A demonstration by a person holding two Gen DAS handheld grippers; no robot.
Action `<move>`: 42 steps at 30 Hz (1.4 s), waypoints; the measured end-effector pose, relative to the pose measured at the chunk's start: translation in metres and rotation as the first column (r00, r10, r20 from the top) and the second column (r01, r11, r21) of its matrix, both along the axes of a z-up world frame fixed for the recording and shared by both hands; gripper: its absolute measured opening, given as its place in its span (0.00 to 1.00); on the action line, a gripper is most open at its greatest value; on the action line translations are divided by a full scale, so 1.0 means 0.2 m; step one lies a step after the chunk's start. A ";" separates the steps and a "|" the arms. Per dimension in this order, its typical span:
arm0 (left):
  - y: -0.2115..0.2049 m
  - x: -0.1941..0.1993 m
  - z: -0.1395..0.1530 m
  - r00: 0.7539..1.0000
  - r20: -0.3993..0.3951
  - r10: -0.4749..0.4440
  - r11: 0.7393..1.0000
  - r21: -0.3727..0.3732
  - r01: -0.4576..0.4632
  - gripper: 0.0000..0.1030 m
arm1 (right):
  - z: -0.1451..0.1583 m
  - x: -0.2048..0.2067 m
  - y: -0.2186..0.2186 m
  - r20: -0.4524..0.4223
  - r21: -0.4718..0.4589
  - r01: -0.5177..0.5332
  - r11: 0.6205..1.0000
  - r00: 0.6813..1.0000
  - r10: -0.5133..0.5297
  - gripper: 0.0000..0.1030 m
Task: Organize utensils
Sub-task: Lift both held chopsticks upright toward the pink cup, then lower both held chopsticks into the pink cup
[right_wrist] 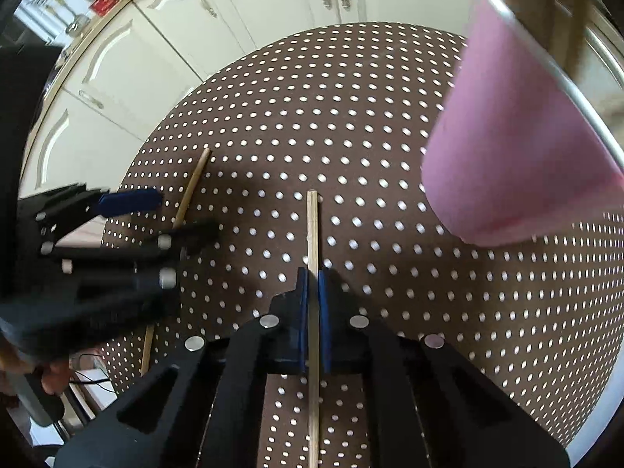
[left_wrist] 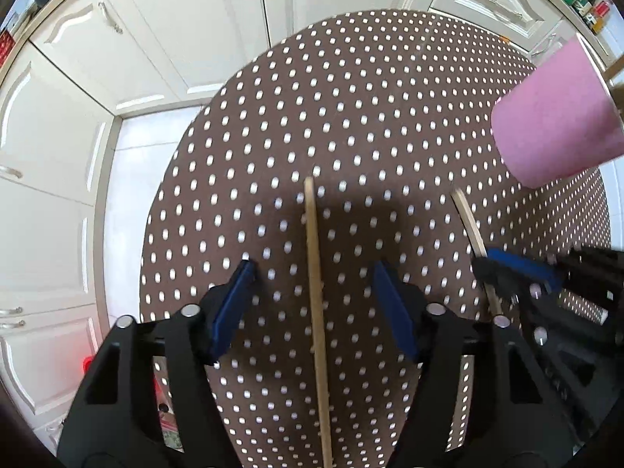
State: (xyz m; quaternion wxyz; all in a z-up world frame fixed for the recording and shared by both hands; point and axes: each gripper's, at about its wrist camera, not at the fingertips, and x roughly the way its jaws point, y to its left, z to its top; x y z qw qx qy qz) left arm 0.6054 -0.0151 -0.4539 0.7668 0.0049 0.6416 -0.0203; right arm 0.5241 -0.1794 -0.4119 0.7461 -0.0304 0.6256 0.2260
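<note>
Two wooden chopsticks lie on a brown polka-dot table [left_wrist: 351, 97]. My left gripper [left_wrist: 312, 273] is open, its blue pads on either side of one chopstick [left_wrist: 315, 273] without touching it. My right gripper [right_wrist: 312, 284] is shut on the other chopstick [right_wrist: 312, 226], which also shows at the right of the left wrist view [left_wrist: 470, 226]. A pink cup [right_wrist: 518, 136] stands at the right with wooden utensils sticking out of its top; it also shows in the left wrist view [left_wrist: 553, 117]. The left gripper [right_wrist: 128, 214] and its chopstick [right_wrist: 193, 183] appear at the left of the right wrist view.
White kitchen cabinets [left_wrist: 156, 39] stand beyond the table's far edge, with white floor tiles [left_wrist: 128, 179] to the left. The right gripper [left_wrist: 518, 273] sits close beside my left one.
</note>
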 end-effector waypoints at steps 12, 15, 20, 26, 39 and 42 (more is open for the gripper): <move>-0.06 -0.02 0.02 1.000 0.024 -0.010 0.997 -0.081 0.012 0.06 | 0.12 -0.11 -0.23 0.009 0.092 0.154 0.984 0.988 -0.155 0.04; -0.13 -0.28 0.03 0.999 0.041 -0.008 0.994 -0.107 0.012 0.06 | 0.17 -0.15 -0.25 0.031 0.102 0.170 0.980 0.984 -0.174 0.04; -0.10 -0.43 0.20 0.995 0.095 -0.016 0.987 -0.156 0.030 0.06 | 0.24 -0.24 -0.29 0.072 0.113 0.187 0.976 0.978 -0.196 0.04; -0.12 -0.61 0.47 0.978 0.200 -0.067 0.976 -0.189 0.106 0.06 | 0.38 -0.37 -0.31 0.150 0.146 0.218 0.965 0.959 -0.240 0.04; -0.19 -0.82 0.97 0.902 0.419 -0.107 0.950 -0.224 0.217 0.05 | 0.82 -0.50 -0.34 0.371 0.227 0.262 0.938 0.867 -0.332 0.04; -0.20 -0.82 1.04 0.887 0.449 -0.109 0.946 -0.227 0.231 0.05 | 0.87 -0.52 -0.34 0.399 0.235 0.259 0.937 0.853 -0.336 0.04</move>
